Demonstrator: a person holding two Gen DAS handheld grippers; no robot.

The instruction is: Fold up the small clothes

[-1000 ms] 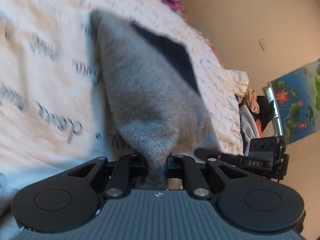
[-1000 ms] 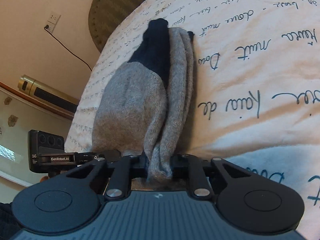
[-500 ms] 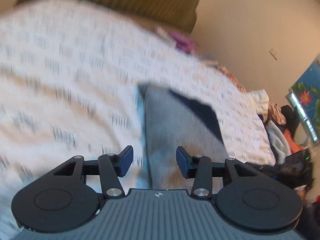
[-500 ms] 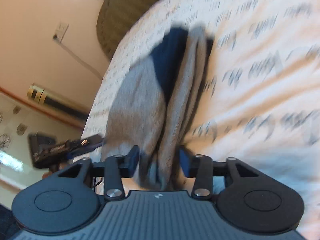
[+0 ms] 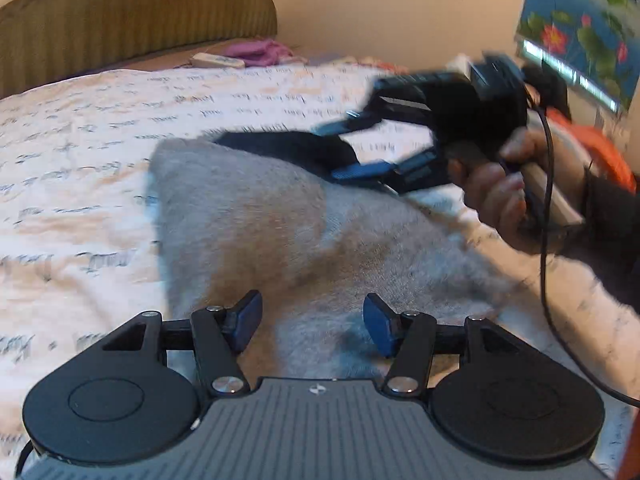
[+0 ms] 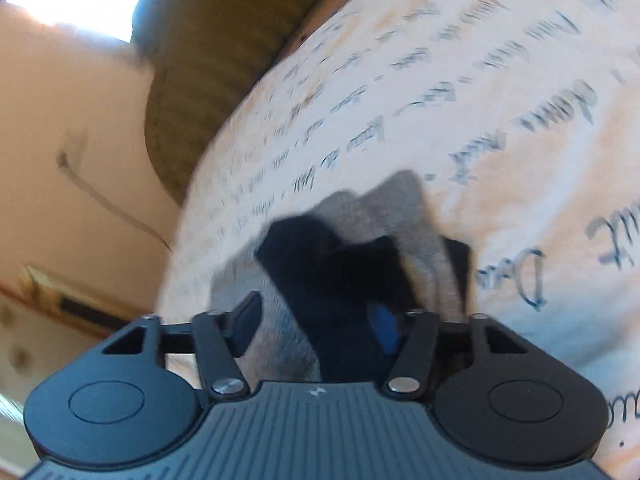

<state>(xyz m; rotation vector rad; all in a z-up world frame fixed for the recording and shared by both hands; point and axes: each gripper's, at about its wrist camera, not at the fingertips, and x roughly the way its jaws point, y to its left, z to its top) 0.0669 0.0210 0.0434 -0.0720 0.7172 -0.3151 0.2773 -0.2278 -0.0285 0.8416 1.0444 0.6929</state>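
Note:
A grey sock with a dark navy toe lies flat on the white bedspread with script print. My left gripper is open and empty, just over the sock's near end. My right gripper is open, with the sock's navy part lying between its jaws; the view is blurred. In the left wrist view the right gripper reaches in from the right, held by a hand, with its jaws around the navy end.
An olive ribbed cushion stands at the head of the bed. A purple cloth and a white remote lie beside it. Clothes are piled at the far right. A flowered panel is on the wall.
Both grippers let go of the sock and opened. The sock now lies flat on the bed. The right gripper moved to the navy end; the left drew back.

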